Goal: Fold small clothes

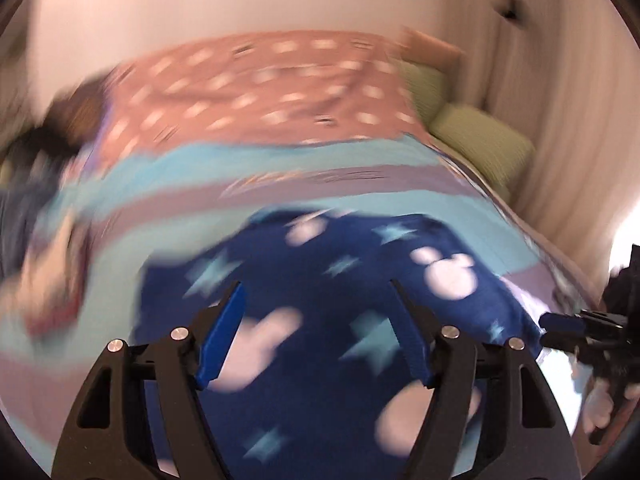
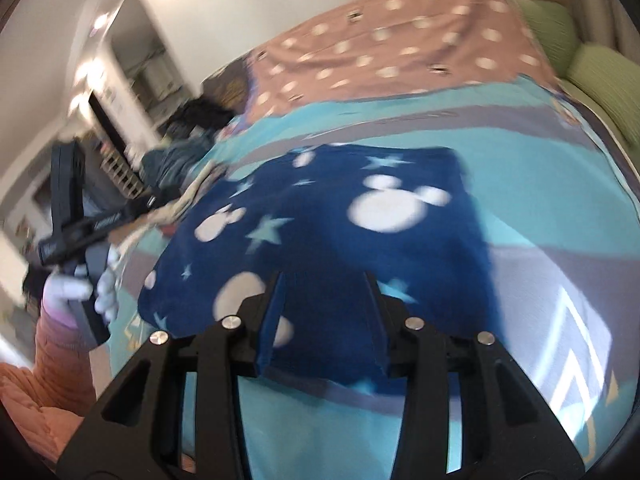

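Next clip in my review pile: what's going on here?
A person with a gripper in each hand is folding a dark blue garment with white and pale blue shapes, spread on a bed's turquoise-and-grey cover. The left gripper and right gripper both hover above it with jaws open and nothing between them. Both views are motion-blurred.

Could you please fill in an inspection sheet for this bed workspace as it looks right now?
Surface: bed cover in turquoise and grey stripes.
Job's things: dark blue garment with white mouse heads and stars, lying flat.
Clutter: pile of other clothes at the bed's far left; pink dotted blanket; green pillows.
Grippers: left claw open, empty; right claw open above the garment's near edge.
Cables: nothing seen.
Surroundings: white walls, curtain.
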`<state>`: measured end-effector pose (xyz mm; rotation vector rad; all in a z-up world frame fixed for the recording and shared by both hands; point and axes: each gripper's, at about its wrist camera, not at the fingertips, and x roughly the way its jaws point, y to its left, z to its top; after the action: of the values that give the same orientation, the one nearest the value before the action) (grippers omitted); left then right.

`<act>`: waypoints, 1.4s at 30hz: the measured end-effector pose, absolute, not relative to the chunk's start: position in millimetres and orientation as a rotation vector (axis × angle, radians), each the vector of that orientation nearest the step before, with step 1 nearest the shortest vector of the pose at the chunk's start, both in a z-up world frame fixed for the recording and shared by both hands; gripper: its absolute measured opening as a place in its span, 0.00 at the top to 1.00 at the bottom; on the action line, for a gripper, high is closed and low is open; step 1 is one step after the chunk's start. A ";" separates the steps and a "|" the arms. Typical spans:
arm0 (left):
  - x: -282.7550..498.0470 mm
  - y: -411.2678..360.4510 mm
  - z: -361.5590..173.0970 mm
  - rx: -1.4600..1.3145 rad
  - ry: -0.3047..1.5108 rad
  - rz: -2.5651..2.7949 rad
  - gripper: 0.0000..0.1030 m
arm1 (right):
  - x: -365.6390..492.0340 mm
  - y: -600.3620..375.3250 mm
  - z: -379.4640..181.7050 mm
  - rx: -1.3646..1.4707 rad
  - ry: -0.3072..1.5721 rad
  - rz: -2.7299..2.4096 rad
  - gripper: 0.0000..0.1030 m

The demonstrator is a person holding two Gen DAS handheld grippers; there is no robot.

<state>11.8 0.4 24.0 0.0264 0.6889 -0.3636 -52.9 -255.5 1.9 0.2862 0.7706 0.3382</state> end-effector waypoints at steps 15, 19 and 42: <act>-62.9 166.2 -69.1 -0.449 0.763 -0.483 0.38 | 125.9 -29.9 12.9 -0.022 0.972 0.440 0.41; -55.2 151.5 -78.1 -0.424 0.783 -0.556 0.44 | 162.3 16.5 1.4 -0.149 1.025 0.381 0.41; -54.8 166.0 -120.5 -0.536 0.927 -0.549 0.92 | 256.2 86.0 -92.3 -0.244 1.176 0.302 0.80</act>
<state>-54.8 166.0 -120.5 -0.5359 0.9269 -0.5485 256.2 86.0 -92.3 -0.2439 1.1759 0.3021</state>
